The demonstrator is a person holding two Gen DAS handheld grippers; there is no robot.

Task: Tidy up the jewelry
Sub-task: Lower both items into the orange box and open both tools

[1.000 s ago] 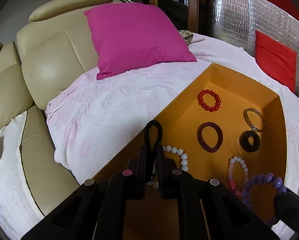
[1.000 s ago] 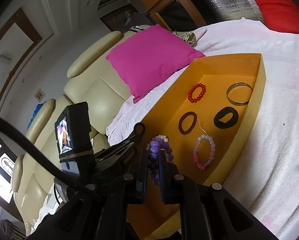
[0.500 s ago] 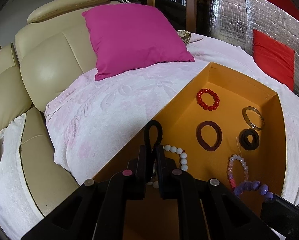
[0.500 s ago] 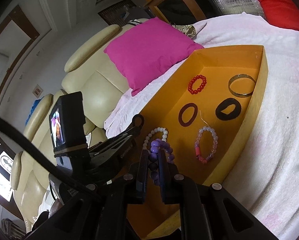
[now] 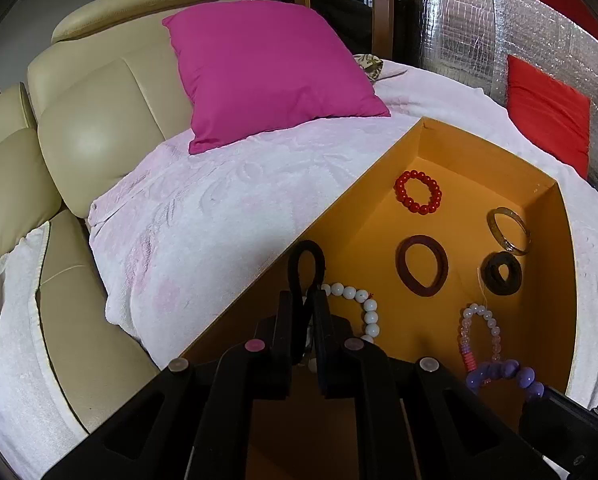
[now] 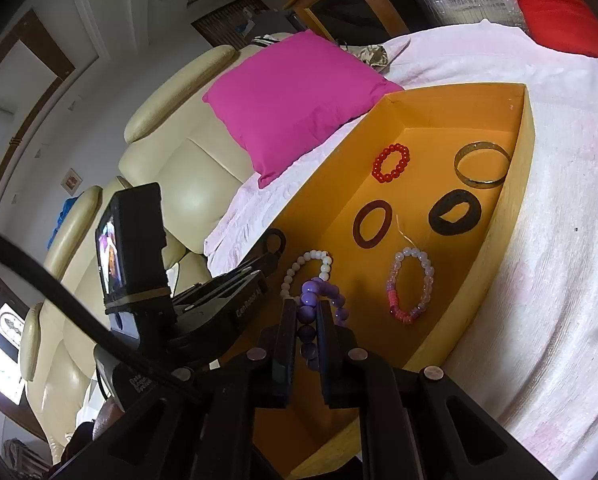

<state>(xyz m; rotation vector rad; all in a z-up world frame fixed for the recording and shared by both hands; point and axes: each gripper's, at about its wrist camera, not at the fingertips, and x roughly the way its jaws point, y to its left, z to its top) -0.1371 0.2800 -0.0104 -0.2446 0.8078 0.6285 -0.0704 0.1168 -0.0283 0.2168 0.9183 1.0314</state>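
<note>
My right claw [image 6: 302, 330] is clamped narrow on the purple bead bracelet [image 6: 319, 300], pinching a few beads while the rest of the loop droops over the near end of the orange tray [image 6: 527, 136]. I judge it light and floppy: smooth round beads on a cord, likely to slip or swing, so a grip across the cord between beads should hold better than one on a bead's crown.

My left claw [image 5: 302, 312] is closed on a black loop [image 5: 305, 260], which looks soft and rubbery; it stands up past the fingertips at centre frame, above the tray's left wall.

The right wrist view shows the whole tray floor lower right of centre: red bead bracelet [image 6: 391, 162], gold bangle [image 6: 482, 170], maroon ring [image 6: 373, 223], black ring [image 6: 455, 213], pink bracelet [image 6: 411, 286], white bead bracelet [image 6: 307, 266]. It also shows the left rig. The left wrist view catches the purple beads only at its lower right edge, but shows the pink pillow [image 5: 267, 72] and the bed [image 5: 203, 216] more fully.
</note>
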